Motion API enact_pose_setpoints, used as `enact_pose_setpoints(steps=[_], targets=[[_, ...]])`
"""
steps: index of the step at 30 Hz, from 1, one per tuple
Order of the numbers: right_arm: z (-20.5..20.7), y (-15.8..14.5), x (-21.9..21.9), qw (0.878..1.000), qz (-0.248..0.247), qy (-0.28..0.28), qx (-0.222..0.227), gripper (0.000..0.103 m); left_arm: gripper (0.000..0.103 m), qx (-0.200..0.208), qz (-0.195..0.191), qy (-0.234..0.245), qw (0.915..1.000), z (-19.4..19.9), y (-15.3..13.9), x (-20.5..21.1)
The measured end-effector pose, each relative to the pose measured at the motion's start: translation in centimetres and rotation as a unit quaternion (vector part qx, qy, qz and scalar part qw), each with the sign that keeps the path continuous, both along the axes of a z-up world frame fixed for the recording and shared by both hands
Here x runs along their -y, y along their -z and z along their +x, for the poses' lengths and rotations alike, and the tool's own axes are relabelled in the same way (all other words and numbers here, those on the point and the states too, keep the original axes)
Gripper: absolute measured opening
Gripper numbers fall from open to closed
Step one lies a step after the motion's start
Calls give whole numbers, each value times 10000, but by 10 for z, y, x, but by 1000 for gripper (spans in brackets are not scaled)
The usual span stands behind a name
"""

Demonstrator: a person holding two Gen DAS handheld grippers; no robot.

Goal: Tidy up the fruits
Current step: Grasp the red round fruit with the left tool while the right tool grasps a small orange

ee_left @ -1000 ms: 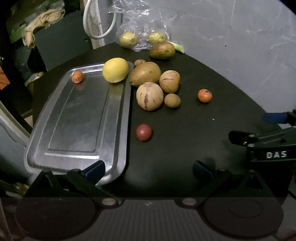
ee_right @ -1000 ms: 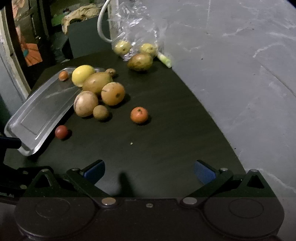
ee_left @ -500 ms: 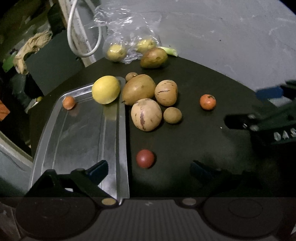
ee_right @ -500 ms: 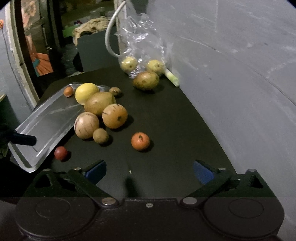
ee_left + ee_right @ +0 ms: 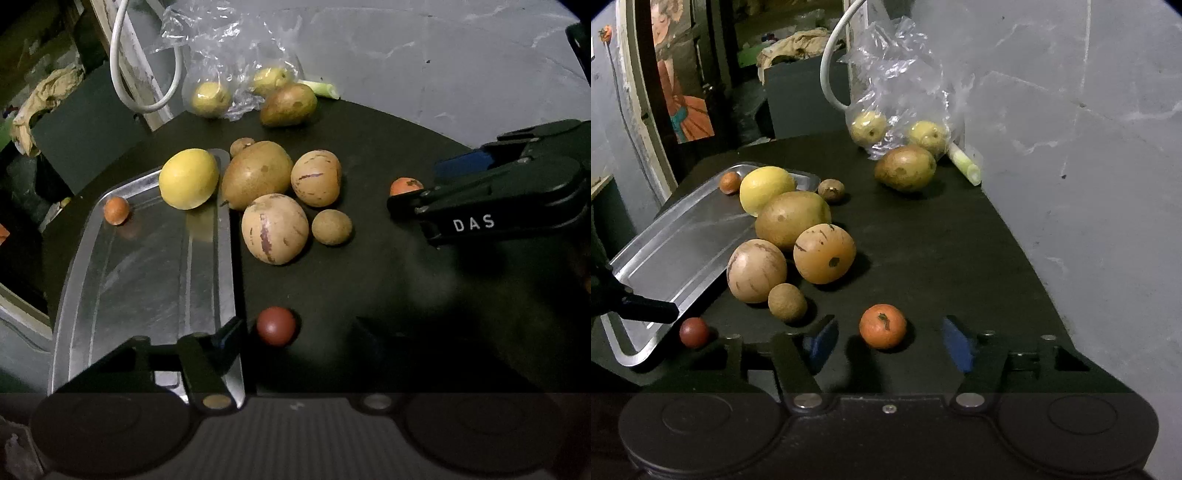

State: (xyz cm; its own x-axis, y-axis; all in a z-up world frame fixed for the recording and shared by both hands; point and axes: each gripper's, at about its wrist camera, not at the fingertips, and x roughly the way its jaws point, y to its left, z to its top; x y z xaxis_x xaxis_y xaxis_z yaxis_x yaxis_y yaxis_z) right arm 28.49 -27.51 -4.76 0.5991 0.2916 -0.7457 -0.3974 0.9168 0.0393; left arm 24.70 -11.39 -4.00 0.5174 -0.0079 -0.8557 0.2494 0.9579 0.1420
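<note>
A: Item one, bench (image 5: 369, 280): dark, round-edged. Steel tray (image 5: 140, 280) at the left, holding a yellow lemon (image 5: 188, 178) on its far rim and a small orange fruit (image 5: 116, 209).

B: Changes?

A: Both claws have advanced within the last second. The right claw (image 5: 886, 341) now brackets the small orange tangerine (image 5: 882, 326), jaws wide apart, nothing gripped. The left claw (image 5: 295, 338) has come to the red fruit (image 5: 276, 325), which lies beside its left finger; also open and empty. Judged: two pickups imminent, tray the likely destination.

B: Remaining stock, by size?

A: A brown mango (image 5: 257, 174), two striped melon-pears (image 5: 275, 228), a far pear (image 5: 289, 104), a small round brown fruit (image 5: 331, 226). Bagged fruit in a plastic bag (image 5: 905, 92) at the far edge.

B: Obstructions?

A: The melon-pear cluster sits between the tangerine and the tray.
</note>
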Motion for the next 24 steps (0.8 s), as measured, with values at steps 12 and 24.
enact_pose_setpoints(steps=[12,24], targets=[[5,9,-6,9999,-69,-33,-100,41,49,-46,-50,-136,9999,6,3,0],[-6,8,-6,9998,5,-111,-141,31,27,-58,-155,-99,9998,8,3,0]])
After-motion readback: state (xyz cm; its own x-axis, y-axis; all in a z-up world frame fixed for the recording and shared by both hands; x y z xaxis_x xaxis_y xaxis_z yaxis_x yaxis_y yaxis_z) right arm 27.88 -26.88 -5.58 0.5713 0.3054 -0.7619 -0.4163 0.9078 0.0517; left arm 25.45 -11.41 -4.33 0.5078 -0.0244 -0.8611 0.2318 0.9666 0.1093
